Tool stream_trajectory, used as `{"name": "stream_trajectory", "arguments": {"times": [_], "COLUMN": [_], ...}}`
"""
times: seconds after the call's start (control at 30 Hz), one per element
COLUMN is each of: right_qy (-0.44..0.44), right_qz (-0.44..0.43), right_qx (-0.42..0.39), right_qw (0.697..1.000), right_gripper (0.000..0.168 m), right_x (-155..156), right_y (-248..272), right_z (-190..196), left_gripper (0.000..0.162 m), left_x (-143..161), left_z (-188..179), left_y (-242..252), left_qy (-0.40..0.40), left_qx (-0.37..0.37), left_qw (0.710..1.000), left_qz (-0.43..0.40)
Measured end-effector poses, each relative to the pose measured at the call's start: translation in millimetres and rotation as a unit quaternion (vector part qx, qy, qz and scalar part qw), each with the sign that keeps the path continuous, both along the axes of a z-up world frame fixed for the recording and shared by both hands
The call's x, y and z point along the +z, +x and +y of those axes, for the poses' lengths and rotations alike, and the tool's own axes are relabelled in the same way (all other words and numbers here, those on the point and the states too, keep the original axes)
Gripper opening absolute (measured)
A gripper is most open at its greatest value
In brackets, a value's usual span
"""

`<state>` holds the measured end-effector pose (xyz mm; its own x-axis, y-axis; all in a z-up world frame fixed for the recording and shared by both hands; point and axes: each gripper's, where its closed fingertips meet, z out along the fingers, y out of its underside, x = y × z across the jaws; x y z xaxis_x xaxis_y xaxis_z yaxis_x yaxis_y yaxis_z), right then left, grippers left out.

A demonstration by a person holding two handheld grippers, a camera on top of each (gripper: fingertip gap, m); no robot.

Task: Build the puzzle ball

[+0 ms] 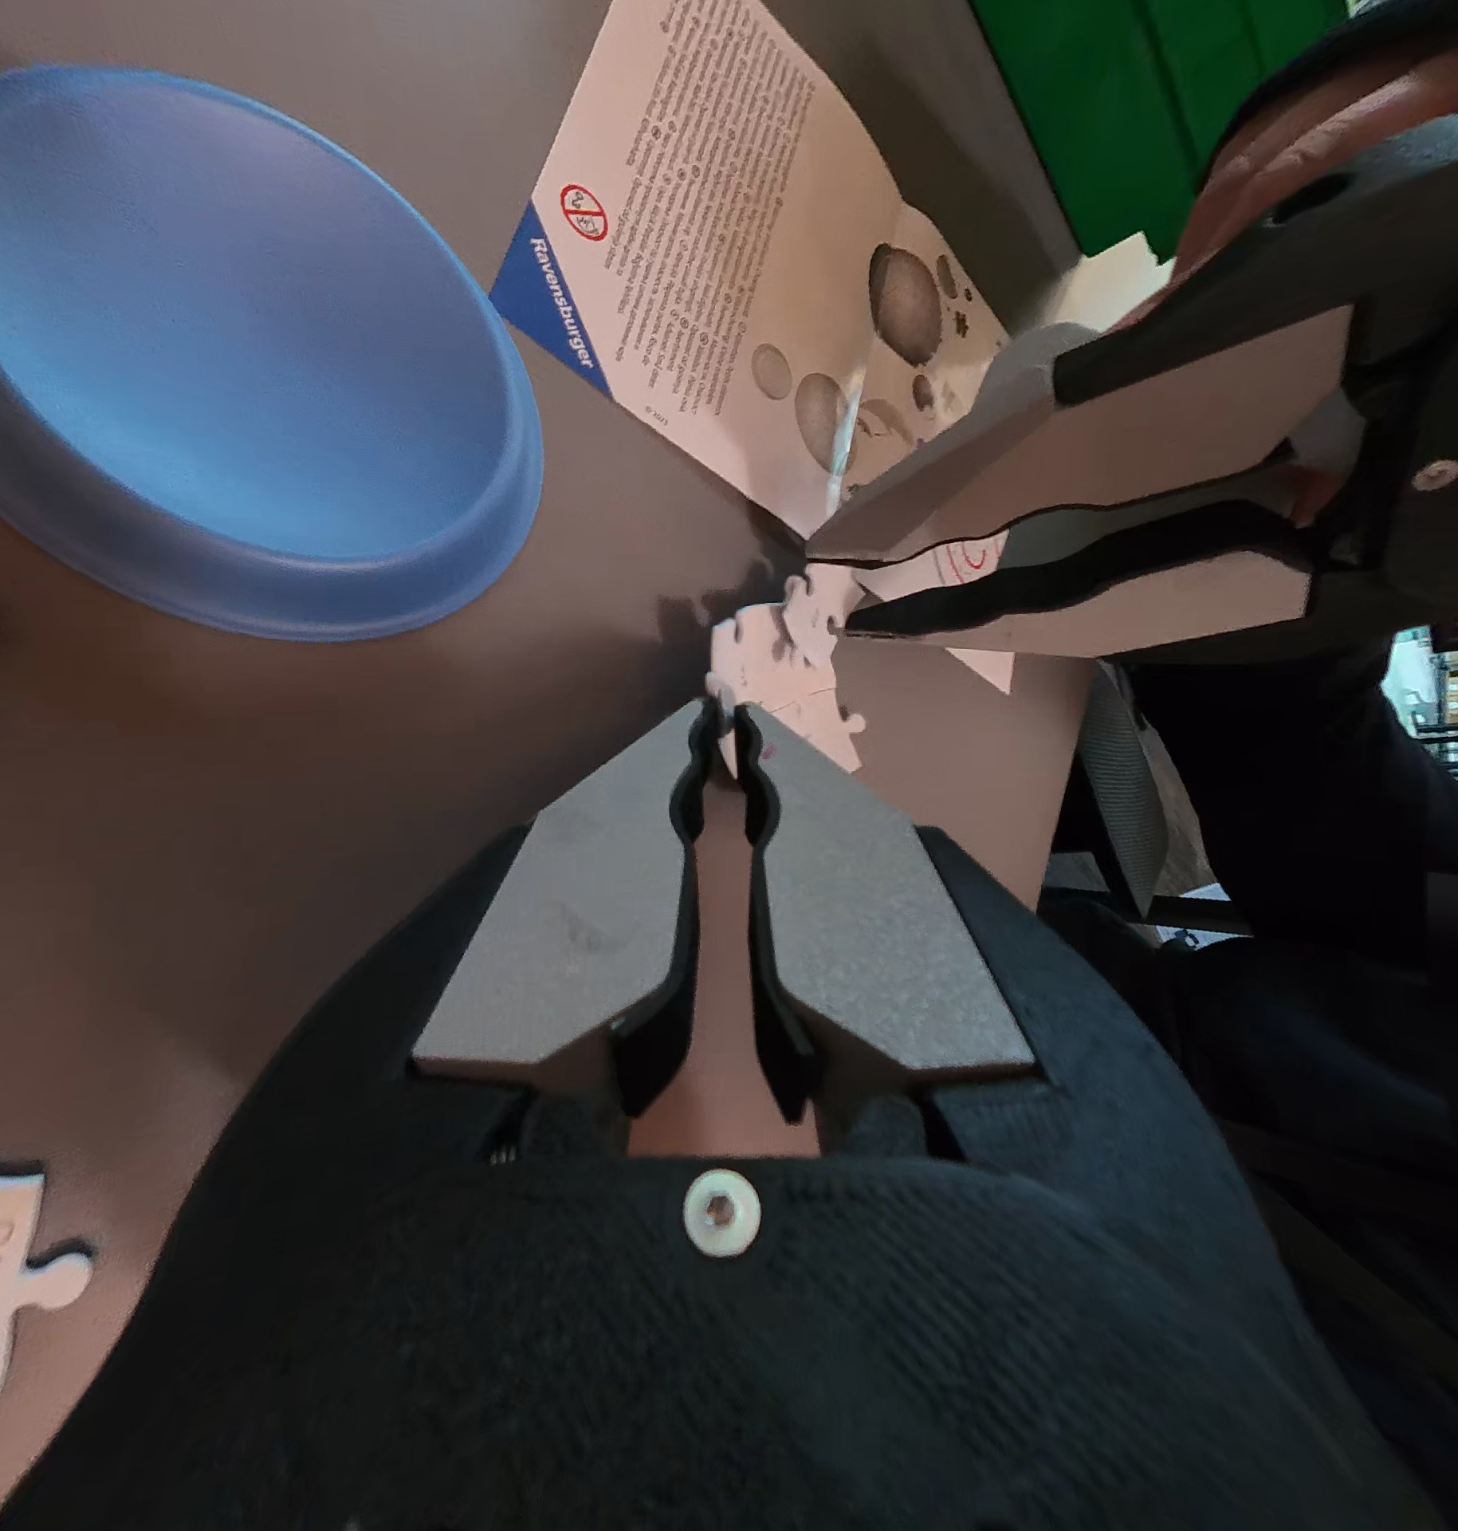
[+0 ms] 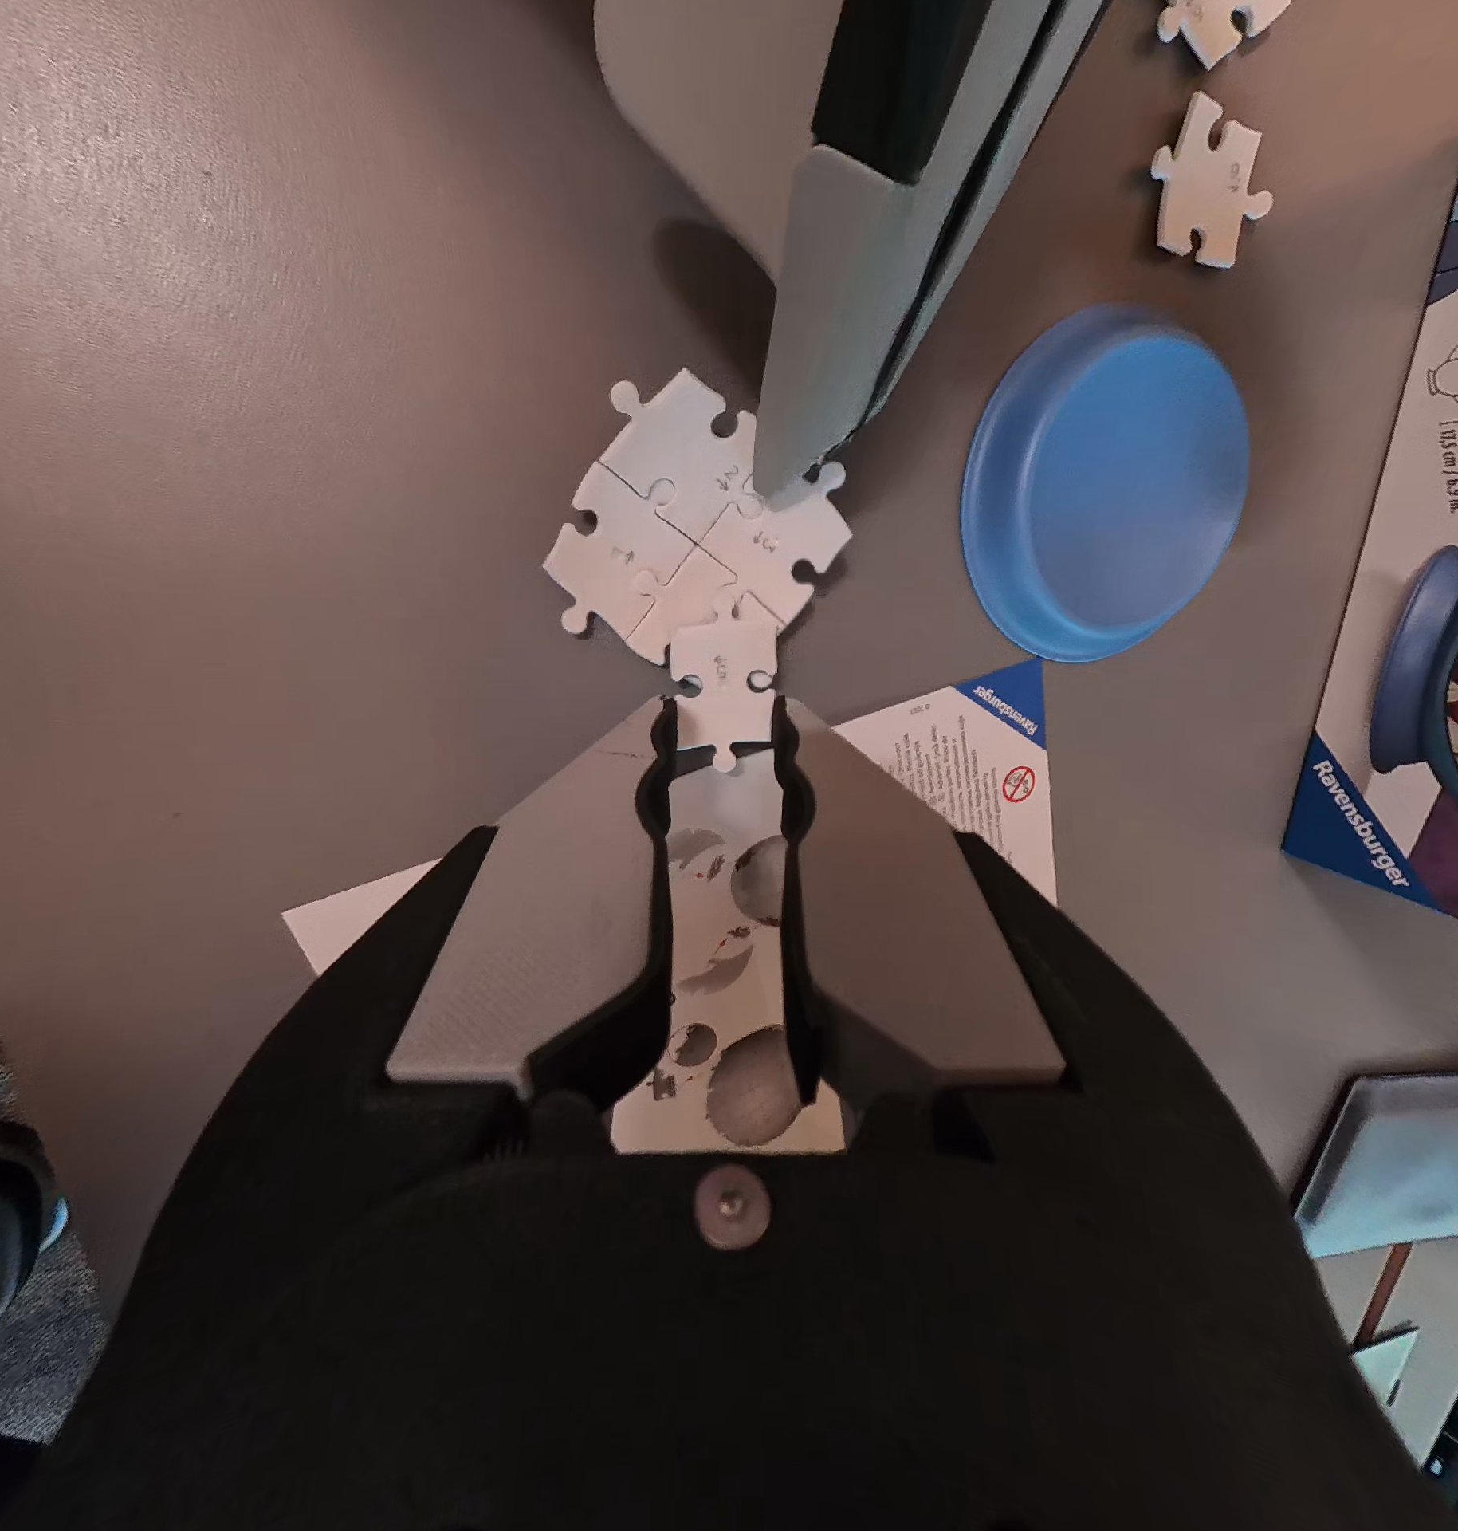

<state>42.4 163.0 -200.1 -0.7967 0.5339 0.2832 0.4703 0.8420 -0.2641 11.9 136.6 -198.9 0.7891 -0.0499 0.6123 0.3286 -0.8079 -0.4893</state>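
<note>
You're adding a piece to the flat start of the puzzle ball right now. In the right wrist view your right tongs (image 2: 724, 704) are gripping a single white piece (image 2: 724, 692) by its side edges at frame centre, nosing it up against the lower edge of the joined cluster (image 2: 688, 522) lying on the bench (image 2: 253, 414). Your left tongs (image 2: 779, 489) are coming in from the top of the frame, tip on the cluster's upper right corner, and the left wrist view shows them closed down on the cluster's edge (image 1: 779, 663). Next move, I'd guess, is lining the tab up with the slot and pressing in while the left side is bracing. Only the right view is showing the seams between the joined pieces, the spare pieces (image 2: 1210, 182) at upper right and the box (image 2: 1388, 580) at the right edge; both are showing the blue dish (image 2: 1106, 480) and the leaflet (image 2: 974, 770).
</note>
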Motion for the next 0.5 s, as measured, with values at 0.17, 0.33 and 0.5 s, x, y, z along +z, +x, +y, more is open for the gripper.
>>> {"name": "stream_trajectory", "arguments": {"times": [0.17, 0.33, 0.5], "right_qy": [0.004, 0.023, 0.03], "right_qz": [0.003, -0.004, 0.018], "right_qx": [-0.024, -0.082, -0.101], "right_qw": [1.0, 0.996, 0.994], "right_gripper": [0.02, 0.02, 0.02], "right_x": [5, 4, 7], "right_y": [5, 14, 18], "right_z": [3, 8, -2], "left_gripper": [0.0, 0.0, 0.0], "left_x": [3, 7, 7], "left_z": [1, -2, -6], "left_y": [1, -1, -2], "left_qy": [0.015, 0.039, 0.054], "left_qx": [0.006, 0.027, 0.045], "left_qw": [1.0, 0.999, 0.998], "left_qz": [0.003, -0.001, 0.0]}}
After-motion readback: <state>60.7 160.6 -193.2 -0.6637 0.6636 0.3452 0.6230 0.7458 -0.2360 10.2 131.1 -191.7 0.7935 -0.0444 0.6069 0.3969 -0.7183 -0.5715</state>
